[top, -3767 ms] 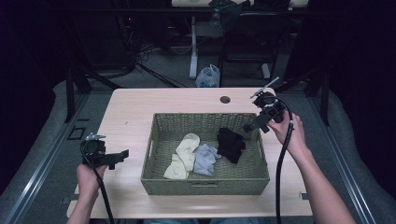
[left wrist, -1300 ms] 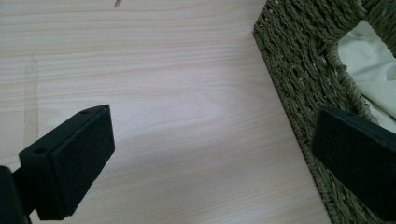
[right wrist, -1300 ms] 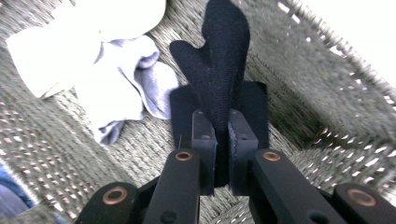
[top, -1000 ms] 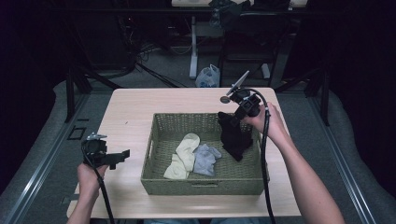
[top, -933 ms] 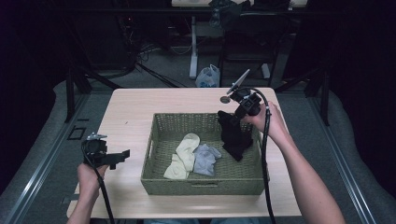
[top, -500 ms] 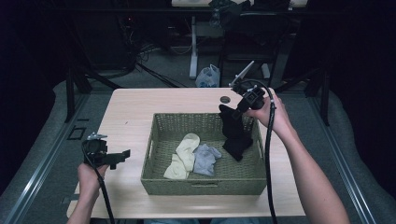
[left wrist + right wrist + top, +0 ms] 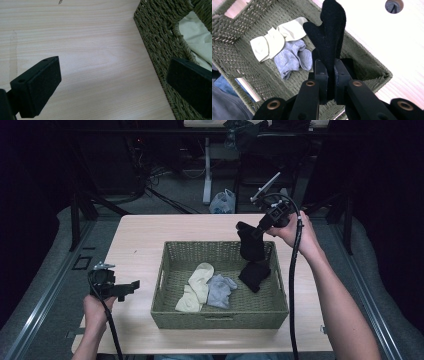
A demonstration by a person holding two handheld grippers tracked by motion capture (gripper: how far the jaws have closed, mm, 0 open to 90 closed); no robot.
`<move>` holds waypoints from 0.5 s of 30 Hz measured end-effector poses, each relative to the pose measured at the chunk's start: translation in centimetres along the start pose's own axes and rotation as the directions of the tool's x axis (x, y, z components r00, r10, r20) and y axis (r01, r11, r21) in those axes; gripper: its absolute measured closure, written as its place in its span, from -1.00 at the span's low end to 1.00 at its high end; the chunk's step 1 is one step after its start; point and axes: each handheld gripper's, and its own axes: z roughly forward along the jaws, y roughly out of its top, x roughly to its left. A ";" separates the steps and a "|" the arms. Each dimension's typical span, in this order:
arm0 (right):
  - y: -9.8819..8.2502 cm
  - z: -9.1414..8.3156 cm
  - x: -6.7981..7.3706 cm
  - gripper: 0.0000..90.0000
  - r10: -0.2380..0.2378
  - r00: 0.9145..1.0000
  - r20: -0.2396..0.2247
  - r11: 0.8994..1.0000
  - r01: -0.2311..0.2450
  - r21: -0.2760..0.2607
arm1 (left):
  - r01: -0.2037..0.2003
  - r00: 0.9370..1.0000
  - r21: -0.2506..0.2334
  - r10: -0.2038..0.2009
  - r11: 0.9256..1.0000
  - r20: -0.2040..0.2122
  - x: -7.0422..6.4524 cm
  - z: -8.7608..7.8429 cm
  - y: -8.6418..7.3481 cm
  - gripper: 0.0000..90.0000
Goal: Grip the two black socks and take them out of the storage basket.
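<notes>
A: What is seen to differ from a second ago?

B: The right claw (image 7: 257, 229) has been raised above the basket's (image 7: 220, 319) far right corner. The black sock (image 7: 248, 245) pinched in it, which was sagging into the basket before, is now lifted higher. Another dark piece (image 7: 255, 274) is left lying below it on the basket floor, and whether the two are joined cannot be told. The left claw (image 7: 131, 285) is found where it was, held over the bench (image 7: 140, 240) beside the basket's left wall.

A: How are the claws set?

B: The right one is clamped narrow on the black sock (image 7: 329, 37), as seen in the right gripper view. The left one (image 7: 112, 82) is spread wide with nothing between its pads.

A: What is kept in the basket?

B: A cream sock (image 7: 197, 285) and a grey sock (image 7: 220, 289) are laid side by side, touching, near the middle, with the dark piece to their right.
</notes>
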 end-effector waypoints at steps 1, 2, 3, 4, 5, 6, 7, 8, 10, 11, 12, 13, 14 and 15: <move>0.0 -0.2 0.0 0.87 0.003 1.000 -0.002 1.000 -0.003 -0.008 | -0.001 1.000 0.001 0.001 1.000 0.000 0.0 0.0 0.0 -1.00; 0.0 -0.3 -0.1 0.87 0.003 1.000 -0.003 1.000 -0.003 -0.009 | -0.001 1.000 0.001 0.001 1.000 0.000 0.0 0.0 0.0 -1.00; 0.1 -0.6 -0.1 0.87 0.001 1.000 0.002 1.000 -0.001 -0.009 | -0.002 1.000 0.001 0.002 1.000 0.000 0.0 0.0 0.0 -1.00; 0.1 -0.8 -0.1 0.87 0.004 1.000 0.003 1.000 -0.004 -0.011 | -0.003 1.000 0.001 0.003 1.000 0.000 0.0 0.0 0.0 -1.00; 0.2 -1.1 -0.2 0.87 -0.003 1.000 0.007 1.000 0.003 -0.006 | -0.003 1.000 0.003 0.003 1.000 -0.002 0.0 0.0 0.0 -1.00; 0.2 -1.3 -0.2 0.87 -0.002 1.000 0.008 1.000 0.002 -0.013 | -0.004 1.000 0.004 0.004 1.000 -0.001 0.0 0.0 0.0 -1.00; 0.2 -1.5 -0.2 0.87 0.003 1.000 0.009 1.000 -0.003 -0.017 | -0.004 1.000 0.004 0.004 1.000 -0.001 0.0 0.0 0.0 -1.00; 0.3 -1.7 -0.2 0.87 0.003 1.000 0.010 1.000 -0.003 -0.020 | -0.006 1.000 0.009 0.006 1.000 0.002 0.0 -0.1 0.0 -1.00; 0.3 -2.0 -0.2 0.87 0.001 1.000 0.015 1.000 -0.001 -0.025 | -0.006 1.000 0.009 0.006 1.000 0.002 0.0 -0.1 0.0 -1.00; 0.3 -2.2 -0.2 0.87 0.003 1.000 0.013 1.000 -0.003 -0.029 | -0.006 1.000 0.009 0.006 1.000 0.002 0.0 -0.1 0.0 -1.00; 0.3 -2.4 -0.3 0.87 0.002 1.000 0.018 1.000 -0.001 -0.030 | -0.006 1.000 0.009 0.006 1.000 0.002 0.0 -0.1 0.0 -1.00; 0.3 -2.5 -0.3 0.87 0.004 1.000 0.018 1.000 -0.003 -0.031 | -0.006 1.000 0.009 0.006 1.000 0.002 0.0 -0.1 0.0 -1.00; 0.3 -2.8 -0.4 0.87 0.003 1.000 0.021 1.000 -0.002 -0.029 | -0.006 1.000 0.009 0.006 1.000 0.003 0.0 -0.1 0.0 -1.00; 0.3 -2.9 -0.4 0.87 0.005 1.000 0.021 0.999 -0.004 -0.037 | -0.006 1.000 0.009 0.006 1.000 0.003 0.0 0.0 0.0 -1.00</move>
